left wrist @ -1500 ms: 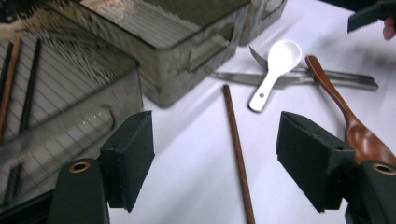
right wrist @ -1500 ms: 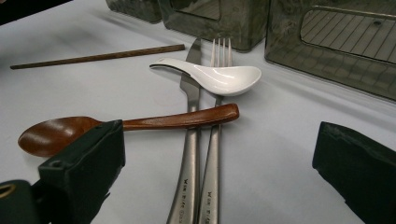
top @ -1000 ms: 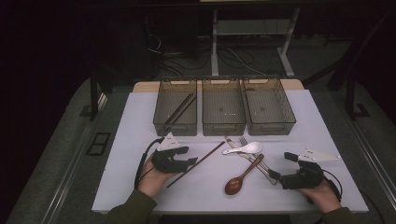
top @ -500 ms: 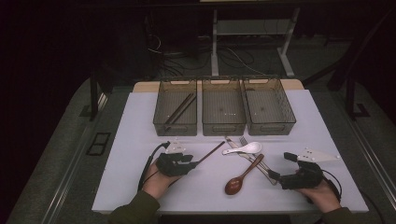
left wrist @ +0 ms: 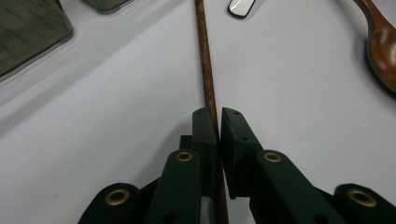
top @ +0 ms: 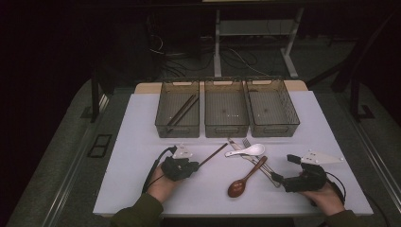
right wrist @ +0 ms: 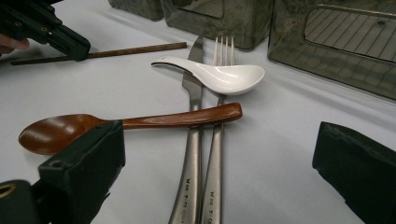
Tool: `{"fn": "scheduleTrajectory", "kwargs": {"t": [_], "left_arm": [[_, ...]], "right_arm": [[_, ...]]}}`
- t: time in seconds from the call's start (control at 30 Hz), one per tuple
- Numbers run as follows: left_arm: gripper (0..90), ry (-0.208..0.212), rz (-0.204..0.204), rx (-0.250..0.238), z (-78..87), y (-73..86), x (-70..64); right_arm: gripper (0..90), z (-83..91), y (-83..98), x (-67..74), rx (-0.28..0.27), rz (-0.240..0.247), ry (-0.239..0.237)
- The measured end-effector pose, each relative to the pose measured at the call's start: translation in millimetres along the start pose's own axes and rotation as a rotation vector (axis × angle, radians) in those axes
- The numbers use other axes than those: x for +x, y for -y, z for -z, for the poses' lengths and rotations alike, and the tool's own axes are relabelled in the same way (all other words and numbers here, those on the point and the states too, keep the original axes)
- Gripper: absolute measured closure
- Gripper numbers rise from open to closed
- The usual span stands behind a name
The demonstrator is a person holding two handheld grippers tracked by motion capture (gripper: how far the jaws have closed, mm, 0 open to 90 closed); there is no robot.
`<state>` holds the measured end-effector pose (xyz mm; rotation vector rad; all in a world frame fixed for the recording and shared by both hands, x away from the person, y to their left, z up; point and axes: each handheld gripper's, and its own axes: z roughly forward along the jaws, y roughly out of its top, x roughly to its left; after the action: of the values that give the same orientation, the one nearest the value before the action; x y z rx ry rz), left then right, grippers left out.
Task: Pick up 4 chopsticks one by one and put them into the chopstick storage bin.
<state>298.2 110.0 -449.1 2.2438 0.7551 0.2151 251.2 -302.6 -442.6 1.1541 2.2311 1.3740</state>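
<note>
White table (top: pixel 132 142), three clear bins along its far half: left bin (top: pixel 178 109) holding what appear to be two dark chopsticks, though the high view is dim; middle bin (top: pixel 226 109); right bin (top: pixel 272 108). Left gripper (left wrist: pixel 217 122), near-left of the table, jaws pinched on a single brown chopstick (left wrist: pixel 206 70) that lies flat on the surface and runs forward from between them toward the bins. Right gripper (top: pixel 285 171), near-right, jaws spread wide, resting just beside the cutlery and holding nothing. Cutlery group at table centre: steel knife (right wrist: pixel 191 140) and steel fork (right wrist: pixel 215 154) lying side by side; white ceramic spoon (right wrist: pixel 219 74) resting across their far ends; brown wooden spoon (right wrist: pixel 126 123) laid across both handles, bowl toward the person.
</note>
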Motion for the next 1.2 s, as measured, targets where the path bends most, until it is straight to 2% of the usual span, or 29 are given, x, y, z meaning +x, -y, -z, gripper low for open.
{"fn": "scheduleTrajectory", "kwargs": {"t": [0.47, 0.73, 1.2], "left_arm": [[84.2, 0.006, 0.017, 0.01, 0.9, -2.0, 2.2], [84.2, 0.012, 0.019, -0.024, 8.5, -4.4, 3.6], [84.1, 0.061, 0.028, -0.058, 24.2, -9.9, 6.1]], "right_arm": [[2.2, 0.3, -0.3, 0.2, -0.002, 0.005, 0.0], [2.2, 0.5, -0.4, 0.0, -0.002, 0.002, 0.001], [2.2, 0.9, -0.4, -0.4, -0.003, 0.0, 0.001]]}}
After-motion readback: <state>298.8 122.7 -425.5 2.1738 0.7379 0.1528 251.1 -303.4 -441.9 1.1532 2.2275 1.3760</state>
